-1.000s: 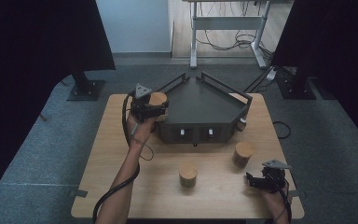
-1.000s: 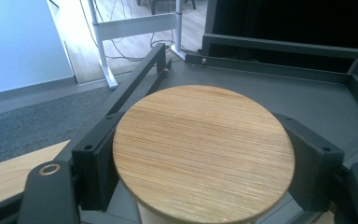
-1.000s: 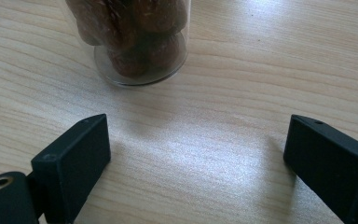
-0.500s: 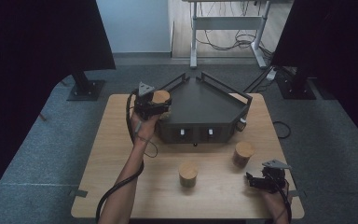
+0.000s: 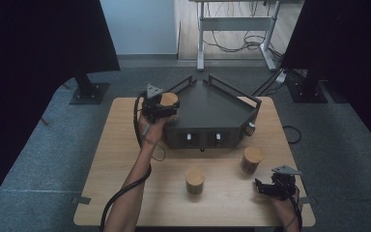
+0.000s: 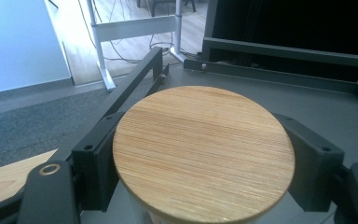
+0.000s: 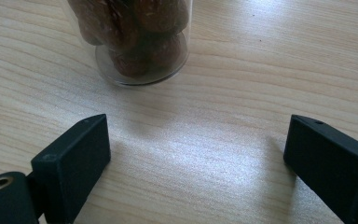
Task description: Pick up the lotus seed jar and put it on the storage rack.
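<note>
Pale striped-grain wooden lid [image 6: 203,151] between the left gripper's [image 5: 160,109] black jaws, dark grey tray [image 6: 317,109] beyond, brown contents in clear jar [image 7: 135,35] ahead of the right gripper [image 7: 196,154], light wood-grain table [image 7: 242,70].

- My left gripper [image 5: 160,107] is black, topped by a grey three-cornered plate, trailing a black cable.
- My right gripper [image 5: 276,186] matches; its blocky black jaws show brass-ringed screw holes.
- Forearms bare, no sleeves.

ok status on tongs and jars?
Left tongs shut on jar, at tray left corner. Right tongs open, empty, near right jar. Third jar mid-table. Nothing in the way.
</note>
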A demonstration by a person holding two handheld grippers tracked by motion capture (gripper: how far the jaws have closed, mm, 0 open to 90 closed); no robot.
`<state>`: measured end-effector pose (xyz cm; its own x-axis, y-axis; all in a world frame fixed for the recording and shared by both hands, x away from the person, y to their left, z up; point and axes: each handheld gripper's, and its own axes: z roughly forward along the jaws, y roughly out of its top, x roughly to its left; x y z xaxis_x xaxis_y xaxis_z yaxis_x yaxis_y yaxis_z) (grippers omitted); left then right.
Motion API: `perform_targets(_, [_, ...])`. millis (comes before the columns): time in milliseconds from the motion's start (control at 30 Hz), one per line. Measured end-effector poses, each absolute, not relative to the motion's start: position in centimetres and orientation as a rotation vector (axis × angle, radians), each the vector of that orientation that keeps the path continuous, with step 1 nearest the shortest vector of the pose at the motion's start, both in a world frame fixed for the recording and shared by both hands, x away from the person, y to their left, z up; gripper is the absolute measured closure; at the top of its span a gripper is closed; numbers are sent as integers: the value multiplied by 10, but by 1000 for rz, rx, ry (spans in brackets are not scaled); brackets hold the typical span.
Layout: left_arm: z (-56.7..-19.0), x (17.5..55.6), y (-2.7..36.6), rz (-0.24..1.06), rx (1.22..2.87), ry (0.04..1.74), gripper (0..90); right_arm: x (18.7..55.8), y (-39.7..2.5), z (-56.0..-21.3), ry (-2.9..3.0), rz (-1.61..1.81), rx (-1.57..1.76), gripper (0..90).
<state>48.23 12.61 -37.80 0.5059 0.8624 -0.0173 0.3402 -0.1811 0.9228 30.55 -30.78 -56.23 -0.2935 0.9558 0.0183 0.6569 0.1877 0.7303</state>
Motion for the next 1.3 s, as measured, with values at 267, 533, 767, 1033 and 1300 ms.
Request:
perform_targets(267, [-382, 488, 124, 653, 1753, 1024, 238, 305, -308, -562, 2024, 895, 1508, 65])
perform_targets(533, [-385, 491, 117, 670, 1767, 1011, 238, 305, -308, -562, 2025, 895, 1507, 65])
perform_targets(767, [-388, 493, 116, 675, 1767, 1014, 238, 305, -308, -562, 2028, 896, 1505, 65])
perform_targets(1033, [-391, 493, 115, 681, 1767, 1010, 238, 305, -308, -562, 2030, 897, 1503, 65])
perform_targets(1300, [-396, 493, 113, 678, 1770, 1010, 238, 305, -308, -562, 2031, 898, 1502, 65])
